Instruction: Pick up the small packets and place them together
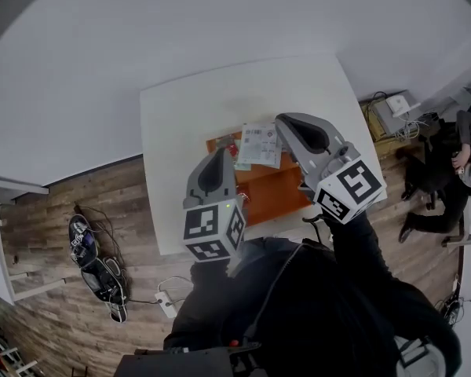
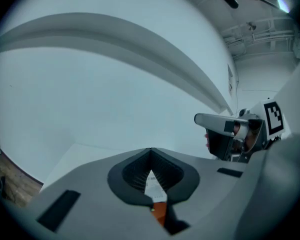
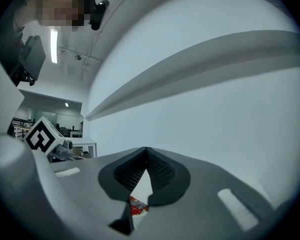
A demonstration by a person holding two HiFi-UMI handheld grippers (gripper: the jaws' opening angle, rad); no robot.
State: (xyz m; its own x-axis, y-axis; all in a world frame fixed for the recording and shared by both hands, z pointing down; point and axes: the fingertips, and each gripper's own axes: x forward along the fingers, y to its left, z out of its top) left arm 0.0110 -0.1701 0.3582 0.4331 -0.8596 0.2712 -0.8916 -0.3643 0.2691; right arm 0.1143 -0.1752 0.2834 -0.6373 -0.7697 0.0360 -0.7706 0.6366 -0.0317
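Two closed tools (image 1: 220,152) (image 1: 281,121), one packet (image 1: 259,144), one tray (image 1: 272,187)

1. White table (image 1: 180,116), plain, no pattern.
2. On the table, orange-brown tray (image 1: 276,188).
3. Toward the table's middle, white packet (image 1: 259,144) with fine dark print.
4. Above the table's near edge, grey left gripper (image 1: 220,154) and grey right gripper (image 1: 283,121), black-and-white square markers on both.
5. Beside the table, brown wood-plank floor (image 1: 55,203).

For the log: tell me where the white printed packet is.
Head view, centre: white packet is over the orange tray, between the left claw and right claw.
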